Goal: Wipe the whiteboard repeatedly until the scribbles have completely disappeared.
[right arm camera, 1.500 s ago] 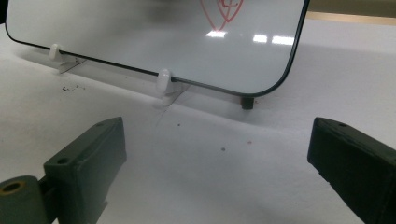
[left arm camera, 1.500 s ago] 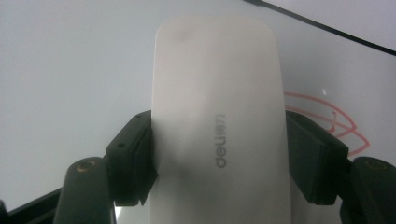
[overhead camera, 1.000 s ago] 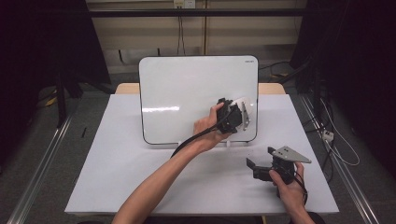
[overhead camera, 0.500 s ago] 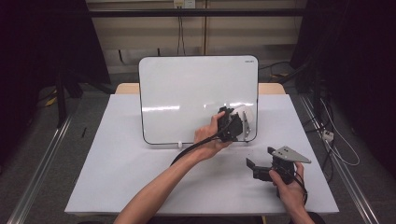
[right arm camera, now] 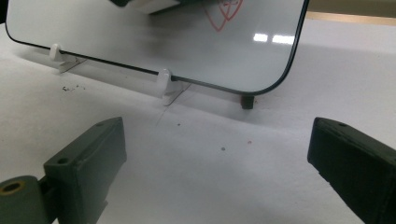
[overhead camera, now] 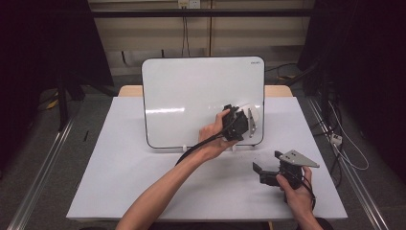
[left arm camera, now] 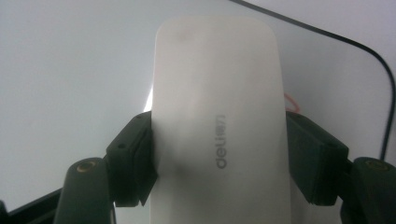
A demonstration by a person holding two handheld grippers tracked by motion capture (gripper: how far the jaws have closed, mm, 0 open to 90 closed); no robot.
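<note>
Left gripper (left arm camera: 219, 158) clamped on smooth, rounded white eraser (left arm camera: 217, 107)

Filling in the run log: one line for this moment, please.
left gripper: shut on eraser, at whiteboard | right gripper: open, idle above table | red marks remain

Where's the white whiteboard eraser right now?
The white oblong eraser is clamped between the left gripper's black jaws, held at the lower right part of the upright white whiteboard, left of the red marks there.
</note>
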